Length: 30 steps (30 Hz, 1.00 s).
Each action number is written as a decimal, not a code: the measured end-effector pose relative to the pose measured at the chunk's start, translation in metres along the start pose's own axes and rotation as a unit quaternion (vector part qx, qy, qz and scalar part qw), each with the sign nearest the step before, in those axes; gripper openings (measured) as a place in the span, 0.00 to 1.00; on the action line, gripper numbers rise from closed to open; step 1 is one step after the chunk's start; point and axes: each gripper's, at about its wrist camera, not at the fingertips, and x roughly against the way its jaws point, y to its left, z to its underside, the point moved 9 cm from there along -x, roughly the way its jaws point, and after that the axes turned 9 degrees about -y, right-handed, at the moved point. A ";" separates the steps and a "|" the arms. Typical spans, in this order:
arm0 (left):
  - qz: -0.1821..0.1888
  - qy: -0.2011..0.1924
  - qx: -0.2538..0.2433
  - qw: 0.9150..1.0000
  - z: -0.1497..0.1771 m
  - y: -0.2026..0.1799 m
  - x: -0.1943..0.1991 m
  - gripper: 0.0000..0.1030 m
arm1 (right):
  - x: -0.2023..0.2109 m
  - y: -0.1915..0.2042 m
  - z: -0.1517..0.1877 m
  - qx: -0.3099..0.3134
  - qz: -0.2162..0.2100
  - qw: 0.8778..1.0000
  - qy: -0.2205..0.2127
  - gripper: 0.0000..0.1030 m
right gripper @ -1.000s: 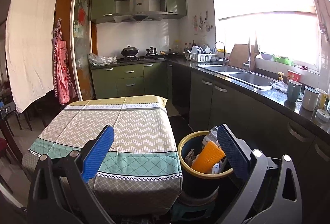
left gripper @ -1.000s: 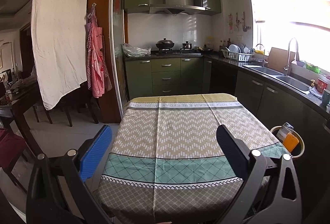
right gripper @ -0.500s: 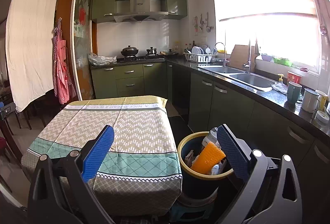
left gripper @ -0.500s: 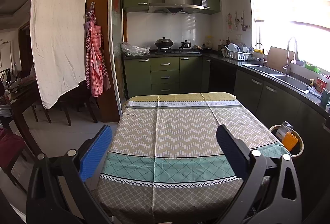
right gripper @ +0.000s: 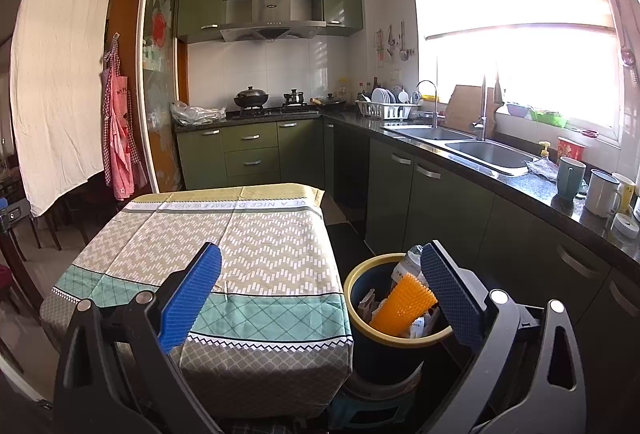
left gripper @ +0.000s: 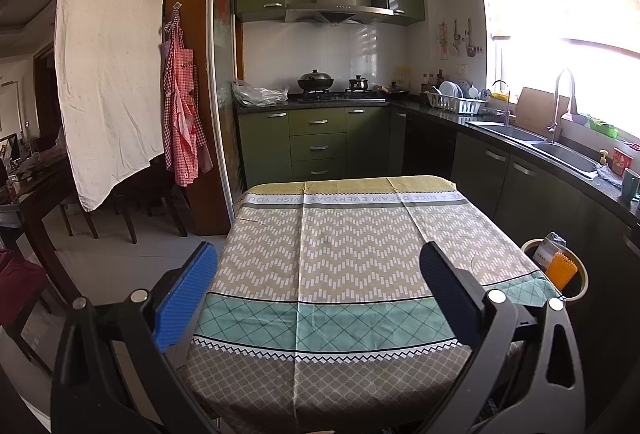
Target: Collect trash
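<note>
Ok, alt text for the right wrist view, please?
The open, empty right gripper hangs above a yellow-rimmed trash bin holding an orange spiky item and wrappers, beside a table under a patterned cloth. Green kitchen cabinets stand behind.

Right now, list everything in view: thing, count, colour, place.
table: one, patterned beige and teal cloth, centre, nothing on it
trash bin: one, dark with yellow rim, right of the table
orange spiky item: one, orange, in the bin
bottle: one, clear, in the bin
wok: one, black, on the stove
dish rack: one, white, on the counter
sink: double, steel, under the window
mugs: two, teal and white, counter right
apron: one, red check, hanging left
left tool: open, empty
right tool: open, empty
</note>
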 end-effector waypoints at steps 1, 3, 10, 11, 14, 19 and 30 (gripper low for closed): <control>0.001 0.001 0.000 1.000 0.000 -0.001 0.000 0.93 | 0.000 0.000 0.000 0.000 0.000 1.000 0.000 0.95; 0.001 0.002 -0.001 1.000 0.001 -0.002 -0.001 0.94 | 0.000 0.000 0.000 0.000 0.001 1.000 0.000 0.95; 0.003 0.003 -0.001 1.000 0.001 -0.003 -0.001 0.94 | -0.001 0.000 0.002 0.000 0.002 1.000 0.001 0.95; 0.003 0.003 -0.001 1.000 0.001 -0.003 -0.001 0.94 | -0.001 0.000 0.001 0.001 0.003 1.000 0.001 0.95; 0.003 0.004 0.000 1.000 0.001 -0.003 -0.001 0.93 | -0.001 -0.001 0.002 0.000 0.004 1.000 0.002 0.95; 0.003 0.004 0.000 1.000 0.001 -0.003 -0.002 0.94 | -0.002 0.000 0.003 0.001 0.004 1.000 0.002 0.95; 0.005 0.006 -0.001 1.000 0.002 -0.003 -0.002 0.94 | -0.002 -0.001 0.003 0.001 0.005 1.000 0.002 0.95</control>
